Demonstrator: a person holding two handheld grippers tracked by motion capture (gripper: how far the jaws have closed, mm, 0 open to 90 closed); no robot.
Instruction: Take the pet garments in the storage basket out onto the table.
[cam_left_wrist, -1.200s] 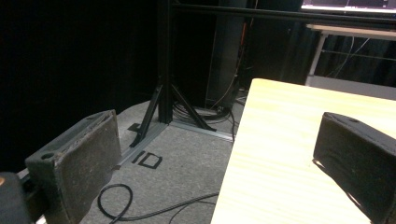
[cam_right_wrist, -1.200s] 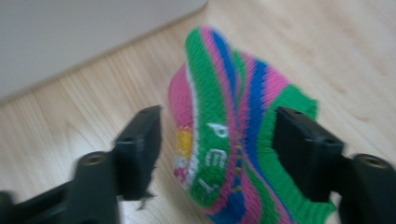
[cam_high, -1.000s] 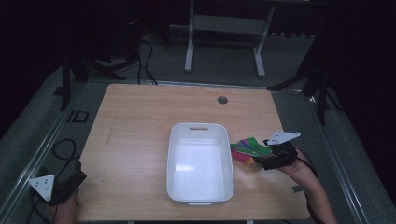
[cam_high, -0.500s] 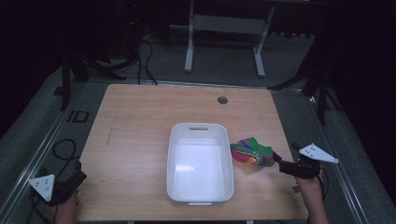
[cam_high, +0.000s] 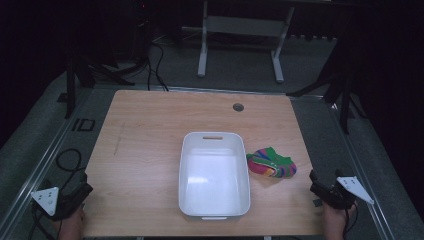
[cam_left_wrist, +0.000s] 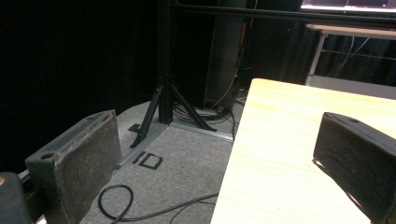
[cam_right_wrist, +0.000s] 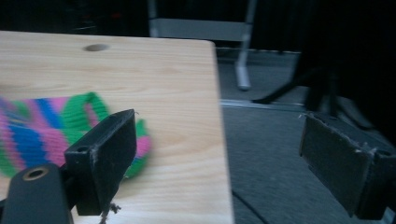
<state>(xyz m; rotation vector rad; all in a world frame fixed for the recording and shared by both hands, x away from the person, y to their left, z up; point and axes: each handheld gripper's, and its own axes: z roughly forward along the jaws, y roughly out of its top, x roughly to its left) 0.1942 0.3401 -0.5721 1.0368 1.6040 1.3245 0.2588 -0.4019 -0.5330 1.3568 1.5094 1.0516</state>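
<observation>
A striped sock (cam_high: 271, 163) in green, pink, blue and yellow lies on the wooden table (cam_high: 150, 130), just right of a white bin (cam_high: 214, 175) that holds nothing. My right gripper (cam_high: 320, 187) hovers open off the table's right edge, a short way from the sock. In the right gripper view the sock (cam_right_wrist: 42, 133) lies left of the open jaws (cam_right_wrist: 224, 154), partly behind the left jaw. My left gripper (cam_high: 75, 195) is open at the table's front left corner. In the left gripper view its jaws (cam_left_wrist: 219, 163) straddle the table edge with nothing between them.
A round cable hole (cam_high: 238, 107) sits near the table's far edge. Grey carpet surrounds the table, with black cables (cam_high: 67, 160) at the left and a white stand (cam_high: 240, 30) behind. Dark stand legs (cam_high: 340, 90) are at the right.
My right gripper let go of the sock and drew back to the right, off the table edge. The sock now lies flat beside the bin. The left gripper stayed put.
</observation>
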